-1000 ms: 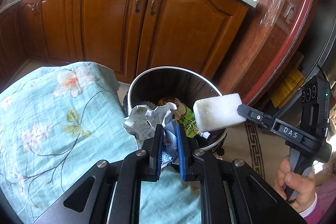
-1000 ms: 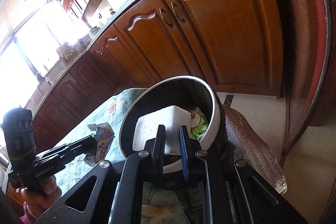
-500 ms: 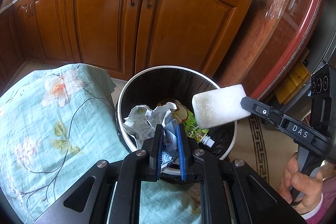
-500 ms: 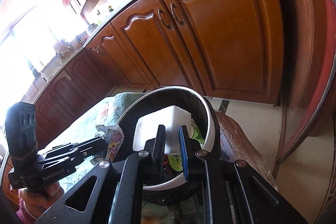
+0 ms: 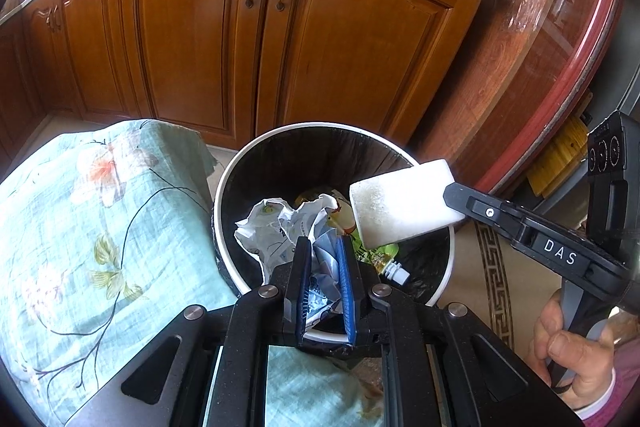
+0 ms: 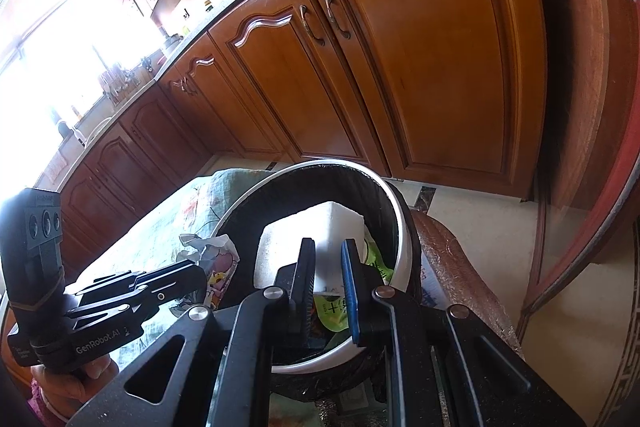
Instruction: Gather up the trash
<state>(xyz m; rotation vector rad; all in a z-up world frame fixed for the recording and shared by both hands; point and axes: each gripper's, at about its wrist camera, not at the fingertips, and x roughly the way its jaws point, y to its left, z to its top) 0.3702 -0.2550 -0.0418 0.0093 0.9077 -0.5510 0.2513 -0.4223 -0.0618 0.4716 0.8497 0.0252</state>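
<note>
You hold both hand-held grippers over a round trash bin [image 5: 334, 131] with a white rim and black liner, standing on the floor in front of wooden kitchen cabinets [image 5: 256, 39]. Your left hand-held gripper [image 5: 324, 279] is nearly closed, its blue-padded fingers pinching a crumpled printed wrapper [image 5: 280, 223] that hangs above the near edge of the bin's opening. Your right hand-held gripper [image 6: 328, 279] is narrowly parted around a white foam block [image 6: 316, 231], clamping it above the bin's right side. Inside the bin lies a green pouch [image 5: 378, 251] with a white spout. To your left, just beside the bin, is a surface covered with a teal floral cloth [image 5: 100, 219].

This looks like the drop-off step: both pieces of trash are over the opening but not yet let go. The next move calls for opening each set of fingers so the items fall inside. The wrapper sits near the rim, so nudge it further in first, or it may land on the cloth.
</note>
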